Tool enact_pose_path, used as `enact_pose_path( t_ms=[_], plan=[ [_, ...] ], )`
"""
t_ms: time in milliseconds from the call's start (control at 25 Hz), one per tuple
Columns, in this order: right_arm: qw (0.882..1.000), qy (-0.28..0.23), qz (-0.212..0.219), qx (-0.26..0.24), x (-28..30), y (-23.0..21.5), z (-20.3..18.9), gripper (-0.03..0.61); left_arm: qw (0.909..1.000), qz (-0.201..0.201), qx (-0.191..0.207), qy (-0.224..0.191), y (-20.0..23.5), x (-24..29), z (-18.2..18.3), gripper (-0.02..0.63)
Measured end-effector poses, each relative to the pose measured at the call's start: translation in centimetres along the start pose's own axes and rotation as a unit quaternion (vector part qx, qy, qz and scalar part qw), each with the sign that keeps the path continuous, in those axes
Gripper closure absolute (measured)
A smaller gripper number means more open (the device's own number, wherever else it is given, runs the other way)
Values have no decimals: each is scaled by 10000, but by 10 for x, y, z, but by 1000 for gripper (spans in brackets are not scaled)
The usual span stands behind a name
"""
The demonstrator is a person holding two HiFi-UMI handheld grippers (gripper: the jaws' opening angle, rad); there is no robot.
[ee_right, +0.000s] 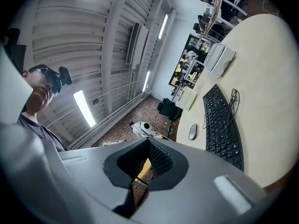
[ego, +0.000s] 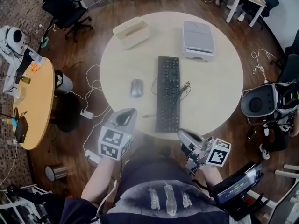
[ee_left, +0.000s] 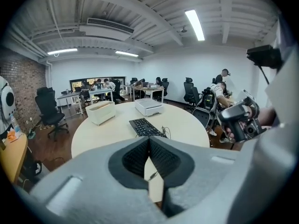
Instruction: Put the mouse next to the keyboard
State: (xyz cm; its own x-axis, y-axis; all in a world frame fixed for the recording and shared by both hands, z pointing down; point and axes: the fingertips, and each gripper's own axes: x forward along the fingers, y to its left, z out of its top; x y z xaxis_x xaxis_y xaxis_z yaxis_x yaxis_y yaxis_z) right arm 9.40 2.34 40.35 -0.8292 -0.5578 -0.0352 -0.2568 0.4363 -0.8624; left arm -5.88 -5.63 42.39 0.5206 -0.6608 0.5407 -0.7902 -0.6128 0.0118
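While both grippers hang at the near edge of the round table, the left-hand side of the room holds a wooden side table, well apart from it, with dark floor and loose white cables between the two. On the round table's far left rim stands a beige box. Nearer in, the mouse lies by itself on bare tabletop, left of the keyboard with a clear strip of table between them and open surface all round it. The left gripper hovers at the table's near edge, below the mouse, its jaws pressed together on nothing. The keyboard runs lengthwise down the middle, its near end close to the table's near edge, and a tangle of black cable lies against its right side. Behind it to the right sits a grey box near the far rim. The right gripper hangs just off the near edge, right of the keyboard's end, its jaws likewise closed and empty. The right half of the table is bare out to its rim, beyond which stands a black chair.
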Motion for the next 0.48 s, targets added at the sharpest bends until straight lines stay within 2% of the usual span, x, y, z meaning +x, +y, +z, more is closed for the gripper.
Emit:
enact_pose_path(
  t_ms=[160,280,480],
  plan=[
    [9997,-66,-213,-40,9,-12,13,580,9998,-34,-184,71,19,25,-7,614],
    [9994,-102,-328,-63,22,-14,21,580,9997,-87,-177,122,36,43,-7,614],
    [9976,46,-596,-358,52,-14,28,580,9990,-321,-269,175,63,74,-10,614]
  ],
)
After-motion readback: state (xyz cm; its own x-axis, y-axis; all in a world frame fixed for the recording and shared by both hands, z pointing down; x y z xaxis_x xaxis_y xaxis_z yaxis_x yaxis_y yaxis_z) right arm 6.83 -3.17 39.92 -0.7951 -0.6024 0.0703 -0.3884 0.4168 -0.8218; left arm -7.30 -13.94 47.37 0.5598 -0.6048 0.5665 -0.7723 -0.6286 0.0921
